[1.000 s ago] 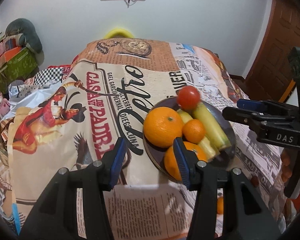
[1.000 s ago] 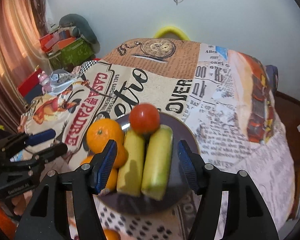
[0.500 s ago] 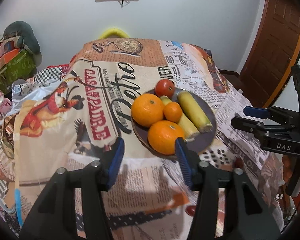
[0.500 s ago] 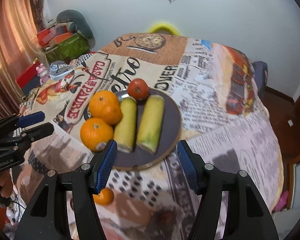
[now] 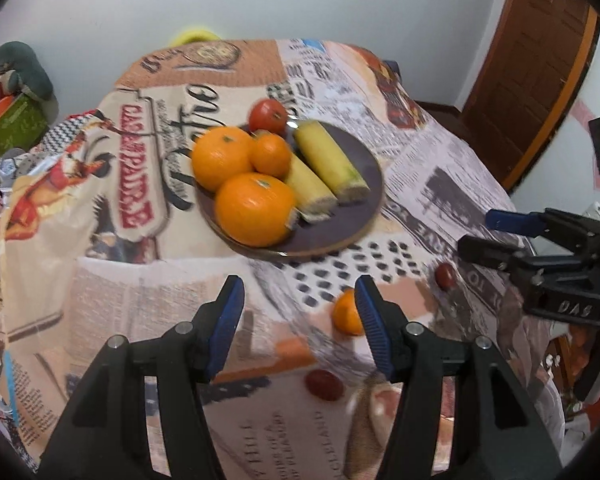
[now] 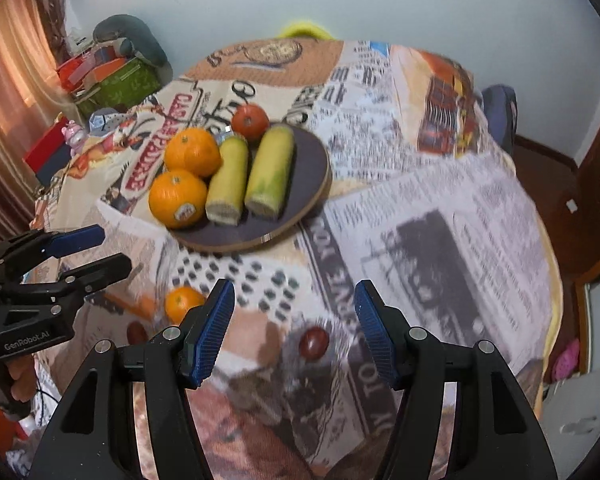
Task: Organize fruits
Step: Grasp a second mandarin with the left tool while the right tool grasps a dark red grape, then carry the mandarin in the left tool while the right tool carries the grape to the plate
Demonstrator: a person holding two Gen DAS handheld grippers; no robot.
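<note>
A dark round plate [image 5: 360, 168] [image 6: 312, 160] on the table holds oranges [image 5: 254, 208] [image 6: 178, 198], two pieces of corn [image 5: 332, 164] [image 6: 270, 170] and a tomato [image 5: 269, 115] [image 6: 250, 121]. Loose on the cloth near the front lie a small orange [image 5: 346, 314] [image 6: 182, 302] and two small dark red fruits [image 5: 324, 385] [image 5: 446, 276] [image 6: 313, 342] [image 6: 137, 332]. My left gripper [image 5: 298, 320] is open and empty, above the cloth in front of the plate. My right gripper [image 6: 294, 330] is open and empty, above one dark red fruit.
The table wears a printed newspaper-pattern cloth [image 5: 140, 280] [image 6: 440, 220] that drops off at its edges. Boxes and a stuffed toy [image 6: 120, 64] crowd the floor at the left. A wooden door [image 5: 532, 60] stands at the right.
Both grippers have pulled back and up from the plate. The plate now lies farther away, and the loose fruits on the near cloth have come into view.
</note>
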